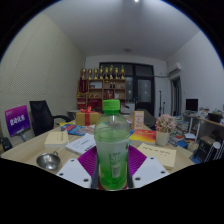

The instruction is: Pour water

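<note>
Tongs (112, 170) clamped on upright green-capped bottle (112, 148) above worktop (30, 152); cap on, pour not yet begun, approx. all remaining.

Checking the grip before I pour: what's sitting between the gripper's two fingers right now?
The green bottle, upright, with both pads against its sides, in the gripper view.

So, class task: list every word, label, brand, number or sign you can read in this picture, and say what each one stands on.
No text can be read for certain.
Purple sign left of the table: white lettering, too blurred to read.
Green bottle between the gripper fingers: no readable label.
Papers on the table: print too small.
Shelf bottles at the back: labels too small.
</note>
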{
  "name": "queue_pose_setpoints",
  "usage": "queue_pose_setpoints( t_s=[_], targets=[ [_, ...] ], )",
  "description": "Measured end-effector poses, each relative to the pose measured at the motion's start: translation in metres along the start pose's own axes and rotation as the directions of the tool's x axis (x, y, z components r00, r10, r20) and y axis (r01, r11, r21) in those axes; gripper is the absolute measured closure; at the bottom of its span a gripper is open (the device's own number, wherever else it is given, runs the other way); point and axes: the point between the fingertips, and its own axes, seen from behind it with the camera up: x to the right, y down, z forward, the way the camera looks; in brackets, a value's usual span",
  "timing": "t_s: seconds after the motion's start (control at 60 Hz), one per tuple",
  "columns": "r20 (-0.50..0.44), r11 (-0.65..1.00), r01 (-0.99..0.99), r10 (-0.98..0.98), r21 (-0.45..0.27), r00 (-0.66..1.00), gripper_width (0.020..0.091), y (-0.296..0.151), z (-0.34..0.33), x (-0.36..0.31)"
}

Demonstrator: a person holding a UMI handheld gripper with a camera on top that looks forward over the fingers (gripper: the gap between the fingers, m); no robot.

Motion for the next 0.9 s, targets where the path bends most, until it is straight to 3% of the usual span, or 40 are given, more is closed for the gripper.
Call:
queue_pose_setpoints(
  t_s=[0.15,0.267,0.483,0.817,0.9],
  targets=[
    [0.026,0.999,-0.011,0.012,-0.042,1.0,0.0558,0.001,-0.006,-0.004],
    [0.066,0.998,-0.01,0.013,-0.057,0.998,0.0248,-0.004,-0.037,-0.005],
    [0.044,0.996,-0.06,0.062,-0.06,0.997,0.0264,-0.017,-0.144,0.01],
    [0.112,0.99,-0.124,0.132,-0.07,0.985,0.0268,0.0,-0.349,-0.01],
    [0.174,0.983,-0.16,0.173,-0.086,0.969,0.0266,0.009,-0.388,-0.018]
  ],
)
